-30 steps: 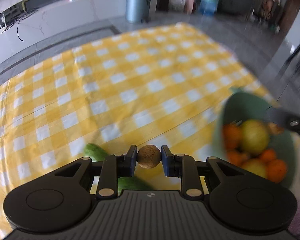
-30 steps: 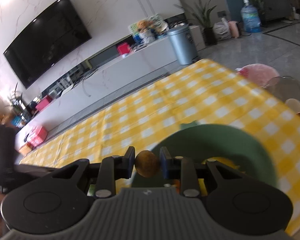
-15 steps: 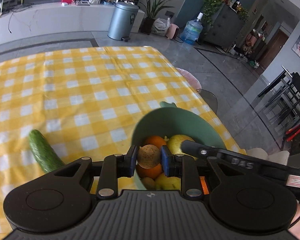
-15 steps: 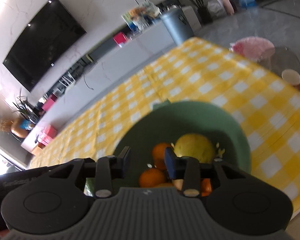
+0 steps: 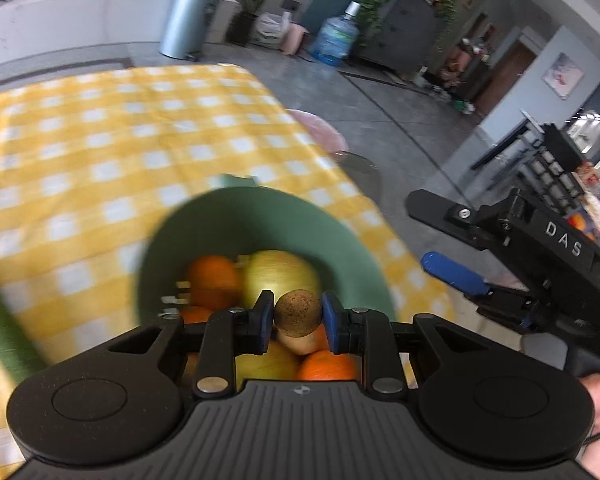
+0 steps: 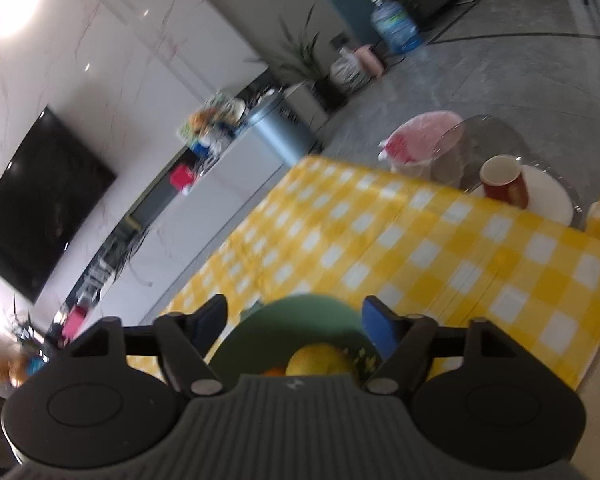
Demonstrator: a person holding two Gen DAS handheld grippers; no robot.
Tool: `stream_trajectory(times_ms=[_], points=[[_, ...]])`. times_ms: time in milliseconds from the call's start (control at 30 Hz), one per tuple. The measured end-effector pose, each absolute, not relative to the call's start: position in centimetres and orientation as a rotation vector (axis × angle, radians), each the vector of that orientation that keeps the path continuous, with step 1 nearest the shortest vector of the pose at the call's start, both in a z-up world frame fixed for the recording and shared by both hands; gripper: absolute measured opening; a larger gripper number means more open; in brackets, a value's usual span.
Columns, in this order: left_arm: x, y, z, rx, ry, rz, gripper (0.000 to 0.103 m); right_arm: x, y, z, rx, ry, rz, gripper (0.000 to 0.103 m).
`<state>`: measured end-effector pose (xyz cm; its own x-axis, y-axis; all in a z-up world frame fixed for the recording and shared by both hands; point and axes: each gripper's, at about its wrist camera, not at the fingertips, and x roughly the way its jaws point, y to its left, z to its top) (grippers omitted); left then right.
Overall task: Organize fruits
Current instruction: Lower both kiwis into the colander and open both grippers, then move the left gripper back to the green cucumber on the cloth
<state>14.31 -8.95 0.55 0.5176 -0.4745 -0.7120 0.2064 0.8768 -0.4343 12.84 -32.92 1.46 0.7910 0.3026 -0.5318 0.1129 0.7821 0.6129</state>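
Brown fruit (image 5: pixel 298 313) stays clamped in left hand-held gripper (image 5: pixel 298 316) (over bowl (image 5: pixel 260 216)); right hand-held gripper (image 6: pixel 294 320) now spread wide.

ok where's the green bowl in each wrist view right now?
Left wrist: green bowl at center, partly behind the left gripper, which is shut on a small brown fruit.
Right wrist: bowl at bottom center, between the open fingers of the right gripper.
Shared landmark: the large yellow fruit inside the bowl.

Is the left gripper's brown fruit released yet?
No. The left gripper is shut on the brown fruit, both blue pads touching it, above the green bowl of oranges.
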Motion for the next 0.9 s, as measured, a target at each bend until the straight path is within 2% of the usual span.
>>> stream_trajectory(times_ms=[367, 400, 467, 500, 533, 900], points=[[16.5, -13.7, -1.9, -0.251, 0.951, -0.426, 0.029, 13.4, -34.9, -0.3, 0.740, 0.708, 0.105, 0.075], [16.4, -13.8, -2.0, -0.243, 0.944, -0.421, 0.030, 13.4, -34.9, -0.4, 0.741, 0.713, 0.106, 0.075], [16.3, -13.8, -2.0, -0.241, 0.943, -0.426, 0.039, 13.4, -34.9, -0.6, 0.744, 0.719, 0.107, 0.075], [16.2, -13.8, -2.0, -0.246, 0.942, -0.427, 0.050, 13.4, -34.9, -0.6, 0.746, 0.719, 0.106, 0.075], [16.2, -13.7, -1.9, -0.250, 0.940, -0.427, 0.055, 13.5, -34.8, -0.7, 0.747, 0.719, 0.107, 0.075], [14.3, -11.2, 0.4, -0.220, 0.931, -0.333, 0.059, 13.8, -33.8, -0.6, 0.714, 0.737, 0.132, 0.075]])
